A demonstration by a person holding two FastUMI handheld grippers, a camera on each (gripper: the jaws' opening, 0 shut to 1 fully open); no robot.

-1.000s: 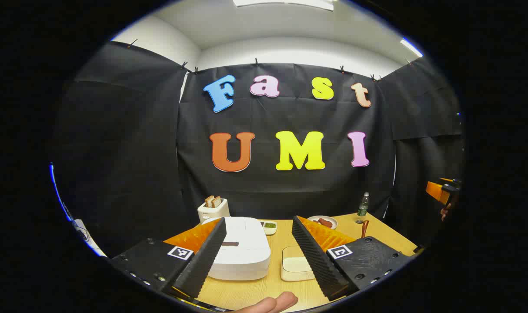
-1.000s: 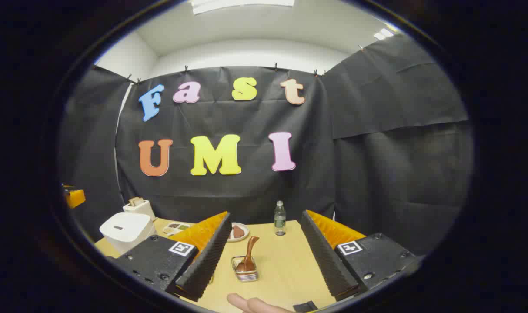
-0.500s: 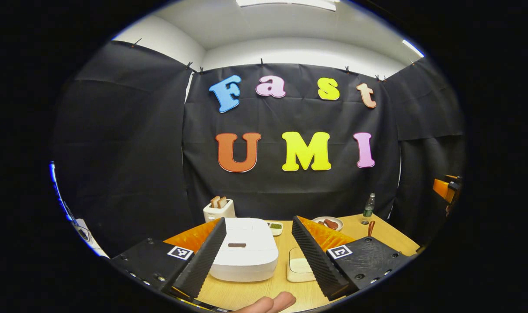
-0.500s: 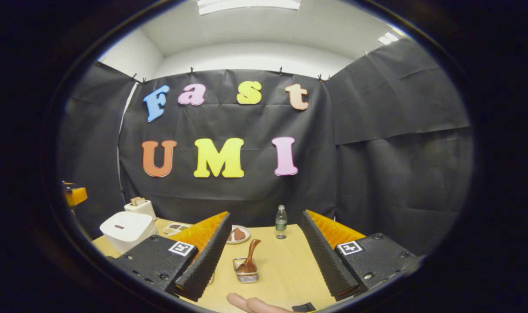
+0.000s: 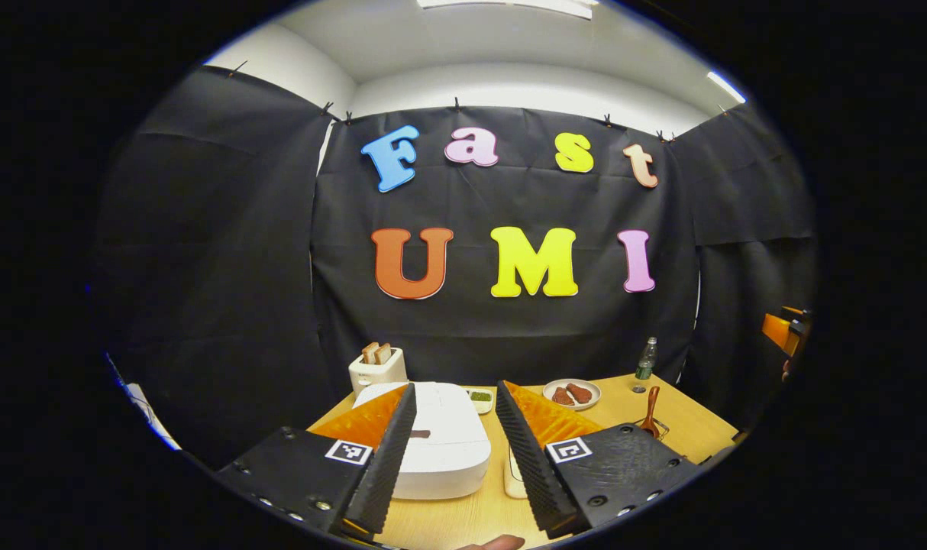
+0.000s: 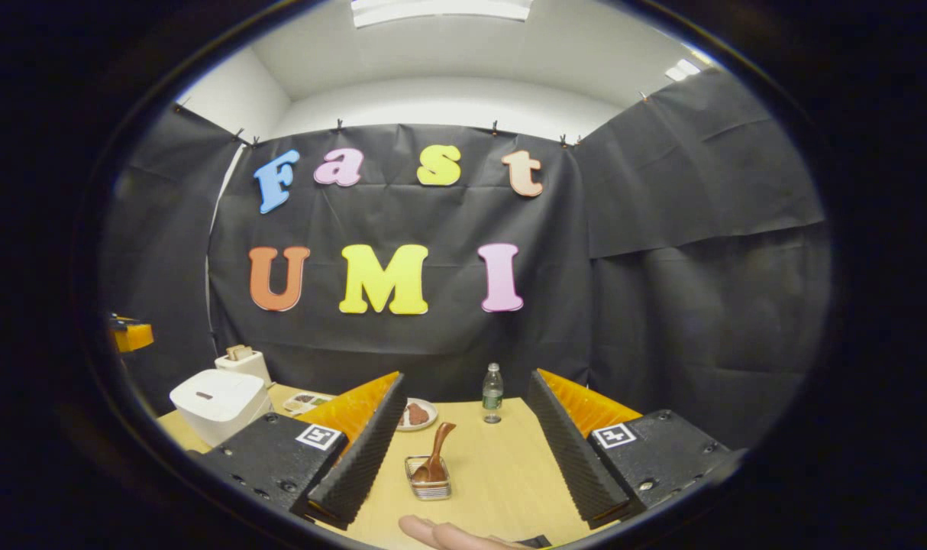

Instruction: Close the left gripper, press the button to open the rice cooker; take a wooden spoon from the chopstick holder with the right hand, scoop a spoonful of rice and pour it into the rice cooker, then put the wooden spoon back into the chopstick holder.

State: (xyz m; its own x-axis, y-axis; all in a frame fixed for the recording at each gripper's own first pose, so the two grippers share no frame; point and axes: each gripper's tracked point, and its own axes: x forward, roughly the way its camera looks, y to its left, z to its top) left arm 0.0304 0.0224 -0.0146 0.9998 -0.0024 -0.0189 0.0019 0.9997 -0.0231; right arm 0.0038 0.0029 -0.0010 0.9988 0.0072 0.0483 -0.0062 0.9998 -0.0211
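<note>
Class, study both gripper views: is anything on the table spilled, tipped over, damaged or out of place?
Nothing stands out. The rice cooker sits flat with its lid shut, the wooden spoon leans in the chopstick holder, the bottle stands upright, and the table shows no spill.

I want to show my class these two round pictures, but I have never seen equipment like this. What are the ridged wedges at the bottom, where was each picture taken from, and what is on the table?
No robot arm is here: a person holds a two-finger gripper in each hand, and a camera rides on each gripper. The wedges are that gripper's own fingers. In the left gripper view, the left gripper is partly open and holds nothing; it points at a white rice cooker with its lid down. In the right gripper view, the right gripper is wide open and empty, pointing at a wooden spoon standing in a small holder. The wooden table also carries a toaster, a plate of food and a bottle.
</note>
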